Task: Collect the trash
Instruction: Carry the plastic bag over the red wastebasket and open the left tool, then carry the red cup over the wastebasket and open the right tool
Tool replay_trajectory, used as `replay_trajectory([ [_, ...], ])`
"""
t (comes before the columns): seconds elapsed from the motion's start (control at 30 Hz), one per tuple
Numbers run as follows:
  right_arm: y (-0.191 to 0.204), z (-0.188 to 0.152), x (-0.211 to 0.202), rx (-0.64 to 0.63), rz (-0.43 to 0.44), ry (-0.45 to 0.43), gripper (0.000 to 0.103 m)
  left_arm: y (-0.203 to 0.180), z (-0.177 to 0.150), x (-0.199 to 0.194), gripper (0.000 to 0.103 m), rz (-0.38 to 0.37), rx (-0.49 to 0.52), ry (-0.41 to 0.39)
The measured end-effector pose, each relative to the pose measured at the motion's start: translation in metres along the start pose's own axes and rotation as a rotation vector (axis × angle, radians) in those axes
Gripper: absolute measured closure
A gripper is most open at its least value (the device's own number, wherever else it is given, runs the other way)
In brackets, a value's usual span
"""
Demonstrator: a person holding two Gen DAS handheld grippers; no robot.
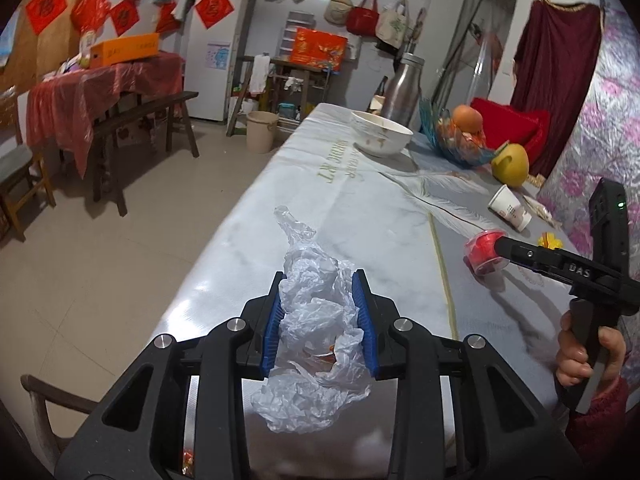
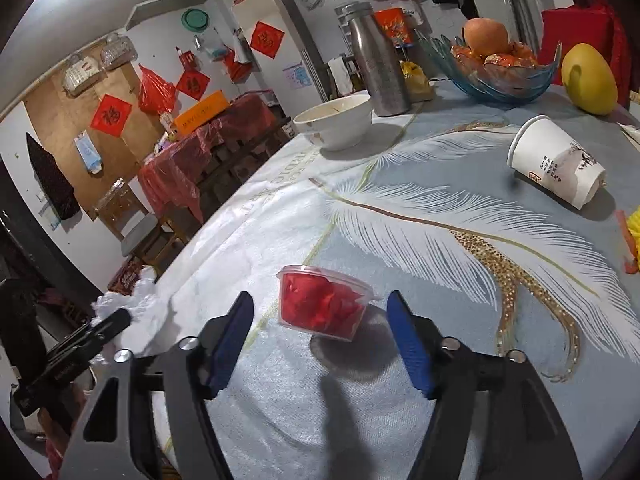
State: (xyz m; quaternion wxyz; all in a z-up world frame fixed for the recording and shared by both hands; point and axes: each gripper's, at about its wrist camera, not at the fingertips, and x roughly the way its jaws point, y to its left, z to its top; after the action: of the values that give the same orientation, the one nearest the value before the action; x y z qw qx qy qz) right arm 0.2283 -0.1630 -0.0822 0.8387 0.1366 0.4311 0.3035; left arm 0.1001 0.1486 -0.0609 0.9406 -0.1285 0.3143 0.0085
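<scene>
Pinching a crumpled white plastic bag (image 1: 316, 320) between its blue pads, my left hand-held gripper (image 1: 320, 312) holds that trash over the near edge of the counter (image 1: 360, 208). My right hand-held gripper (image 2: 320, 332) stands open just short of a small clear tub (image 2: 322, 300) stuffed with red scraps, pads not touching it. Farther out, a paper cup (image 2: 556, 164) lies tipped over; beyond it stand a white bowl (image 2: 334, 120), a steel flask (image 2: 378, 60) and a glass fruit dish (image 2: 496, 76).
</scene>
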Motion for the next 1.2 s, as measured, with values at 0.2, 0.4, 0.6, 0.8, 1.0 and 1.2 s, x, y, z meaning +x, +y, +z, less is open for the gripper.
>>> replay_trajectory([
  [0.2, 0.004, 0.001, 0.011, -0.012, -0.019, 0.047, 0.053, 0.027, -0.010, -0.029, 0.069, 0.062, -0.036, -0.025],
  [0.4, 0.019, -0.005, -0.005, -0.101, -0.067, -0.057, 0.053, 0.071, -0.025, -0.058, 0.069, 0.153, -0.083, -0.004],
  [0.6, 0.019, -0.004, -0.004, -0.106, -0.092, -0.050, 0.053, 0.110, -0.050, -0.066, 0.069, 0.247, -0.042, 0.092],
  [0.8, 0.016, -0.003, 0.000, -0.086, -0.123, -0.033, 0.053, 0.163, -0.079, -0.046, 0.069, 0.224, -0.154, 0.209],
  [1.0, 0.017, -0.003, 0.003, -0.096, -0.153, -0.019, 0.053, 0.193, -0.103, -0.029, 0.041, 0.268, -0.218, 0.305],
  [1.2, 0.015, -0.003, 0.004, -0.087, -0.153, -0.018, 0.053, 0.214, -0.108, -0.034, 0.021, 0.270, -0.307, 0.319],
])
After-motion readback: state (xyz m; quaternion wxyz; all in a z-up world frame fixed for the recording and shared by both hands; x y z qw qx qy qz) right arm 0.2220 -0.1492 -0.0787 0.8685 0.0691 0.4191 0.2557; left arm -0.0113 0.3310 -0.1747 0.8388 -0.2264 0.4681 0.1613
